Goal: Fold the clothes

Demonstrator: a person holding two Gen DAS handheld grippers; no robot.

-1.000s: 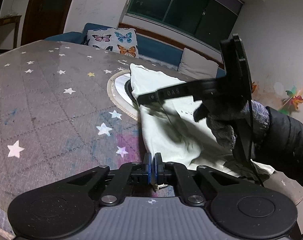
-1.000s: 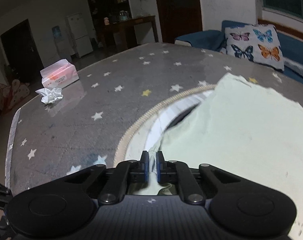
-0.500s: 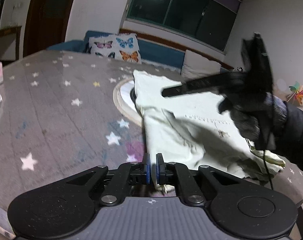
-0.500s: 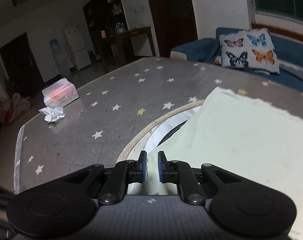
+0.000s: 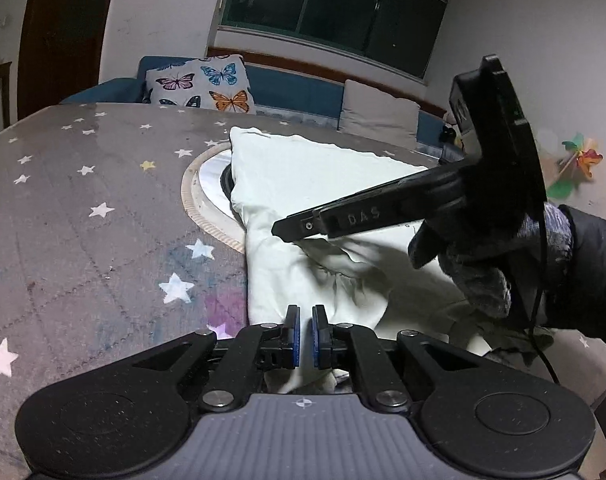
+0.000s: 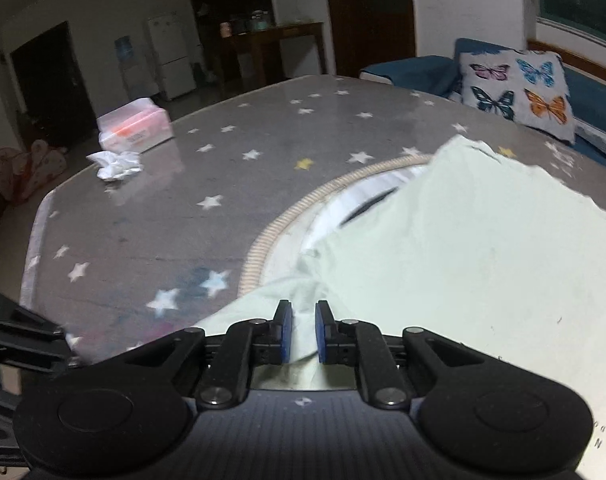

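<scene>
A pale green garment (image 5: 303, 184) lies spread on the grey star-print table (image 5: 83, 208), partly over a round white mat (image 5: 207, 184). It also shows in the right wrist view (image 6: 463, 264). My left gripper (image 5: 305, 336) is at the garment's near edge, jaws slightly apart, with a fold of cloth under them. My right gripper (image 6: 302, 330) hovers over a raised sleeve fold, jaws a little apart with cloth between them. The right gripper also shows from the side in the left wrist view (image 5: 299, 228), held by a gloved hand.
A tissue box (image 6: 135, 128) and a crumpled tissue (image 6: 117, 164) sit at the table's far left. A blue sofa with a butterfly cushion (image 5: 201, 88) stands behind the table. The table's near right edge (image 5: 583, 360) is close to the person's arm.
The right gripper's jaws have opened wider over the sleeve fold and it has dropped lower toward the left gripper. The left gripper's jaws have parted slightly.
</scene>
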